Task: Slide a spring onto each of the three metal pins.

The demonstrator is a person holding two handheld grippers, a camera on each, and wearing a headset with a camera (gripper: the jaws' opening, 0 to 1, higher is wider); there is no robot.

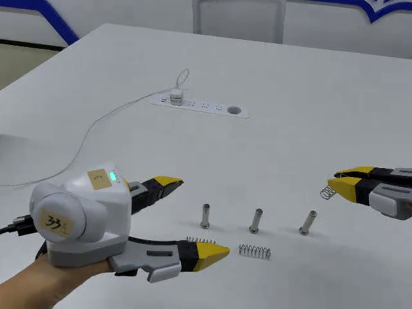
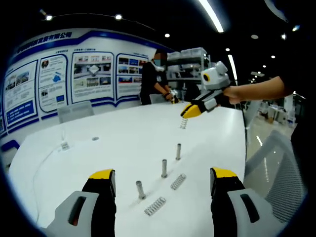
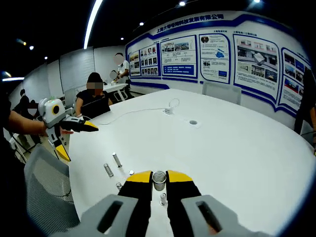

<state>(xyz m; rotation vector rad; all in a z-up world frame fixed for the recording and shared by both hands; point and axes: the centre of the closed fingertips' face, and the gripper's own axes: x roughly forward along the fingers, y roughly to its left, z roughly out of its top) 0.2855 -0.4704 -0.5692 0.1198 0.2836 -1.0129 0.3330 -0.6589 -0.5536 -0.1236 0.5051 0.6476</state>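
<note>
Three short metal pins stand upright in a row on the white table: left pin (image 1: 205, 215), middle pin (image 1: 256, 220), right pin (image 1: 308, 221). One loose spring (image 1: 254, 251) lies in front of the middle pin. Another spring (image 1: 201, 241) lies by the lower jaw of my left gripper (image 1: 196, 219), which is open and empty just left of the pins. In the left gripper view the pins (image 2: 164, 168) and both loose springs (image 2: 178, 181) lie between the jaws. My right gripper (image 1: 338, 181) hovers right of the pins, shut on a third spring (image 1: 328, 192), seen end-on as the spring (image 3: 159, 180).
A white power strip (image 1: 199, 105) with a plug and a cable trailing left lies farther back on the table. A chair (image 1: 238, 19) stands at the far edge. People (image 3: 96, 96) sit at another table in the background.
</note>
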